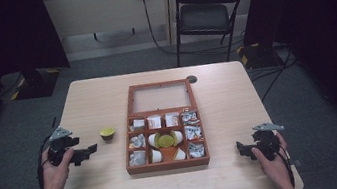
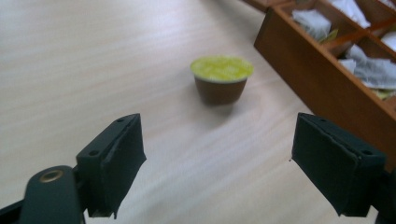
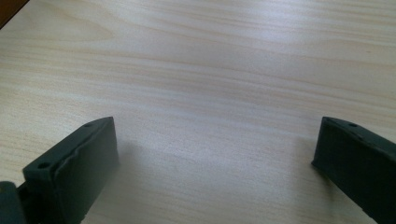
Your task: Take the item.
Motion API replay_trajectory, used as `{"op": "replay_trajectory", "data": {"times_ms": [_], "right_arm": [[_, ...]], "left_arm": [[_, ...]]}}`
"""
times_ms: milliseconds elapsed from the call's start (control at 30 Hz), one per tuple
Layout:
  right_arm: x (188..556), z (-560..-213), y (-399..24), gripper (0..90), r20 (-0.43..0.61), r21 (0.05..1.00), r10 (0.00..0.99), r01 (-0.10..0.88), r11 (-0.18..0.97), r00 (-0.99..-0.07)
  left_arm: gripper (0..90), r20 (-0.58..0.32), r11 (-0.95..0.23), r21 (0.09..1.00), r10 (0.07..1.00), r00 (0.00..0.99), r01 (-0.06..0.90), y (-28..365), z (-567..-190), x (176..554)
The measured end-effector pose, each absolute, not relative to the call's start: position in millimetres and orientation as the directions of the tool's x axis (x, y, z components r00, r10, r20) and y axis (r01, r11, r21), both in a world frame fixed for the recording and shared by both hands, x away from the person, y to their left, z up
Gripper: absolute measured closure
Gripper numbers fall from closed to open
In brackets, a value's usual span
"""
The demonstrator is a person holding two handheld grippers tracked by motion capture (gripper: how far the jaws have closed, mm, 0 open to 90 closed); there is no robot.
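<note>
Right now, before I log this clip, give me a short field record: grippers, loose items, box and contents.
left gripper: open, fingers wide apart, aimed at the capsule, not touching it
right gripper: open, over bare table, holding nothing
capsule: brown cup, yellow-green lid, upright on the table, left of the box
wooden box: open, lid laid flat behind it
box contents: sachets in side compartments, white pods and a yellow-lidded capsule in the middle

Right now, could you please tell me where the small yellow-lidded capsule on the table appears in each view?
High view: the capsule stands alone on the table, left of the wooden box.
Left gripper view: the capsule is centre-top, ahead of the open left hand-held gripper.
Right gripper view: bare tabletop, no capsule here.
Shared landmark: the wooden box's wall, just right of the capsule.
</note>
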State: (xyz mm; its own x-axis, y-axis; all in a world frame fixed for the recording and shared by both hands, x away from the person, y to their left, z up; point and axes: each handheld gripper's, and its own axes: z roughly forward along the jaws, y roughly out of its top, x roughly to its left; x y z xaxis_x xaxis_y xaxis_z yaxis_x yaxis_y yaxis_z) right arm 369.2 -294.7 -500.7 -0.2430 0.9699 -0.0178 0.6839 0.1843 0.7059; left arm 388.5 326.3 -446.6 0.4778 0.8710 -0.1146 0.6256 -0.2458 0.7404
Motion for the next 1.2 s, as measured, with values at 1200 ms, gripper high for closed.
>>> {"op": "replay_trajectory", "data": {"times_ms": [1200], "right_arm": [[369,-501,-295,0.0,-0.017,0.706,0.971,0.685,0.182,-0.24]], "left_arm": [[0.0,-0.019,-0.286,0.711,0.906,0.424,0.643,333,-505,364]]}}
